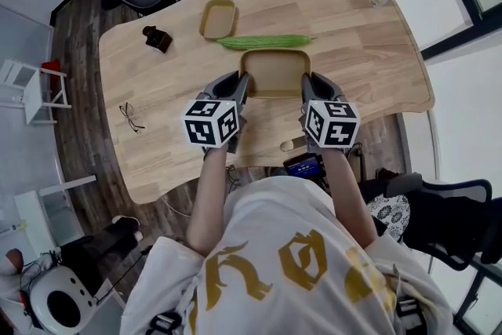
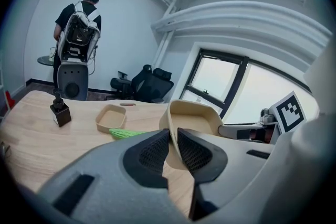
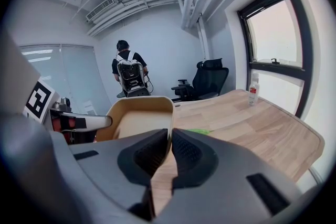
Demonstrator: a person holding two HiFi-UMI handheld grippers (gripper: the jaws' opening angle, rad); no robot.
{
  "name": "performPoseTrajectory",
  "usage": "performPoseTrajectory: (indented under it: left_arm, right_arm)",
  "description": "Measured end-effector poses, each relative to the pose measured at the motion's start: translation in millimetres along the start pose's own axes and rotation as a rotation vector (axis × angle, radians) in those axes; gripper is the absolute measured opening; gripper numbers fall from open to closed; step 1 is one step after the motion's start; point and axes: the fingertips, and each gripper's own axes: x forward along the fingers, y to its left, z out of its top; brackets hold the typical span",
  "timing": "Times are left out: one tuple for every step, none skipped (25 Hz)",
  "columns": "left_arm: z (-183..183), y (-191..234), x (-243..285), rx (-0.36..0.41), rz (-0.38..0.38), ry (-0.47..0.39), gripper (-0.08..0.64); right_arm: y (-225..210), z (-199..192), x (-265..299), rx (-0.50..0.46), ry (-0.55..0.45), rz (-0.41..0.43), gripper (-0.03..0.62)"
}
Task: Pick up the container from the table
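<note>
At the table's (image 1: 376, 51) near side, the tan container (image 1: 274, 73) is pinched at 2 walls: the left gripper (image 1: 240, 84) is narrowed on its left wall, the right gripper (image 1: 309, 84) on its right. Both should be raised together and level, so neither thin wall is twisted free.

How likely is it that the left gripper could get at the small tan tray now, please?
Probably not: the left gripper is shut on the wall of the large tan container. Freed, it likely could reach the small tan tray; only the long green vegetable lies between.
</note>
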Motion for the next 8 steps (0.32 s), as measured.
performPoseTrajectory:
  left_arm:
    - [-1.4, 0.7, -0.2, -0.002, 0.002, 0.002, 0.052]
    - [-3.0, 1.5, -0.4, -0.004, 0.004, 0.005, 0.052]
    - [-4.4, 2.1, -0.3, -0.005, 0.006, 0.007, 0.052]
    - [-5.4, 2.6, 0.0, -0.007, 0.007, 0.009, 0.052]
    - [-5.9, 3.0, 0.4, -0.009, 0.007, 0.009, 0.052]
    - [-6.1, 3.5, 0.9, -0.010, 0.008, 0.009, 0.052]
    - [-6.1, 4.0, 1.4, -0.011, 0.009, 0.008, 0.052]
    - [-6.1, 4.5, 1.8, -0.012, 0.010, 0.008, 0.052]
  right_arm:
    - [0.7, -0.8, 0.2, -0.003, 0.002, 0.002, 0.029]
    - [1.3, -1.7, 0.4, -0.007, 0.005, 0.003, 0.029]
    - [1.6, -2.7, 0.8, -0.009, 0.007, 0.004, 0.029]
    - [1.6, -3.4, 1.3, -0.011, 0.008, 0.005, 0.029]
    - [1.5, -4.0, 1.9, -0.012, 0.009, 0.005, 0.029]
    - [1.3, -4.3, 2.7, -0.013, 0.010, 0.006, 0.029]
    - [1.2, -4.4, 3.5, -0.013, 0.010, 0.006, 0.029]
    - [1.1, -4.5, 4.4, -0.014, 0.011, 0.007, 0.029]
